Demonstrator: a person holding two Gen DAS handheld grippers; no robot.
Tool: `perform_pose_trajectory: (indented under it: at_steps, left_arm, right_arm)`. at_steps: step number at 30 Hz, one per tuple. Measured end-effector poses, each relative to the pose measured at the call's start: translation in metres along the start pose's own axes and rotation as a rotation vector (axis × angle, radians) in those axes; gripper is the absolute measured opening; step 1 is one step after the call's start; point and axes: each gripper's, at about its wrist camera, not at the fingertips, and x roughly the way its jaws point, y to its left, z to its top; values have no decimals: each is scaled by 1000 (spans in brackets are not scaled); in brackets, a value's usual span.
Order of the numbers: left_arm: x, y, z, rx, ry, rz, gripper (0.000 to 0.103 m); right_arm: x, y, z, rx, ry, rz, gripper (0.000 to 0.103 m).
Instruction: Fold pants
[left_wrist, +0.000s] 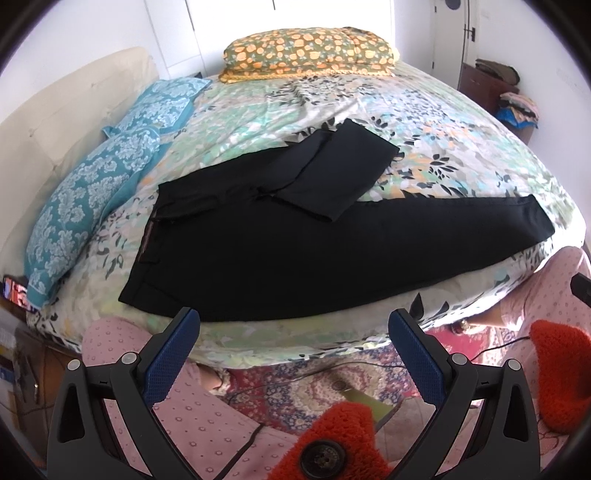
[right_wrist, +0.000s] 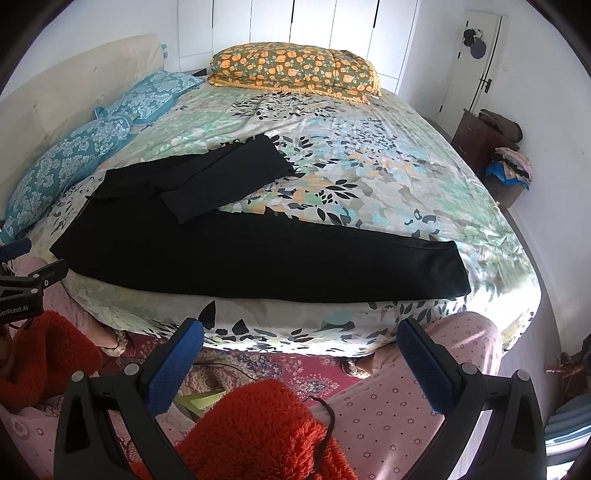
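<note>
Black pants (left_wrist: 295, 243) lie on a bed with a floral sheet (left_wrist: 424, 122), near its front edge. The waistband is at the left. One leg runs straight to the right along the edge. The other leg (left_wrist: 332, 170) is folded back on itself toward the far side. My left gripper (left_wrist: 293, 325) is open and empty, held in front of the bed edge below the pants. In the right wrist view the pants (right_wrist: 258, 254) lie the same way, and my right gripper (right_wrist: 301, 336) is open and empty below the bed edge.
Blue pillows (left_wrist: 96, 192) line the left side by a cream headboard. An orange floral pillow (left_wrist: 310, 51) lies at the far end. A dresser with clothes (right_wrist: 495, 147) stands at the right wall. The person's pink trousers, red sleeves and a patterned rug (right_wrist: 280, 369) are below.
</note>
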Motion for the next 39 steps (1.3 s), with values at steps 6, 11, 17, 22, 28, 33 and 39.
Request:
perform_pose_trajectory:
  at_steps: [6,11,17,22,28,33,39]
  left_arm:
    - [0,2,0,-5,1,-1,102]
    - [1,2,-1,-5,7,-3,102]
    - [1,2,0,-5,7,-3,102]
    - [1,2,0,-6,9,-3,102]
    - [2,1,0,-8,9,-2,102]
    - [2,5,0,-25,5,-2,102]
    - [4,8,0,-33,3,-11,102]
  right_arm:
    - [1,1,-1,-1,3,0,103]
    - [2,1,-1,-1,7,0,103]
    - [3,0,-2,5,11,-2,103]
    - [3,1,-2,-7,15,2,103]
    - [7,5,0,-23,28,30,103]
    - [9,8,1,-34,29,68,103]
    - [11,11,3,-44,34,60,103]
